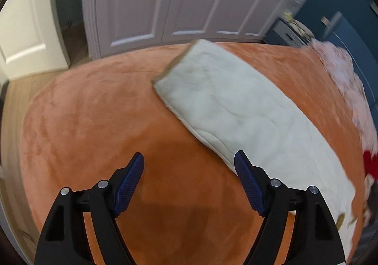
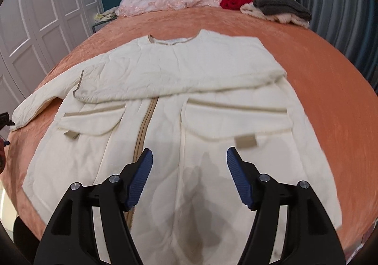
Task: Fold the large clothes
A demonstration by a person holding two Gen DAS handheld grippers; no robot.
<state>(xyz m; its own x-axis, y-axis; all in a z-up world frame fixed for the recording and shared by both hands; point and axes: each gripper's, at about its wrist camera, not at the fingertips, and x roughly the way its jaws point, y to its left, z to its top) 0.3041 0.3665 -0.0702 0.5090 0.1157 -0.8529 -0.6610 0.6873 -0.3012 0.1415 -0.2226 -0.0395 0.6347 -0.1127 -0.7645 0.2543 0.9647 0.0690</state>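
I see the orange velvety bedspread (image 2: 307,52) carrying the cream quilted jacket (image 2: 189,71), front up, one sleeve folded across its chest. The other cream sleeve (image 1: 236,109) lies stretched outward. My left gripper (image 1: 189,184) and right gripper (image 2: 189,175) both hang released, empty. I judge the outstretched cuff should be pinched cleanly and folded inward next.

Left gripper (image 1: 189,166) and right gripper (image 2: 189,161): each has two matte black angular arms with triangular cut-outs, entering from 7 and 5 o'clock. Two round silver screw heads sit on each arm. Fingers (image 1: 128,184) carry blue ribbed pads (image 2: 238,178) on their inner faces.
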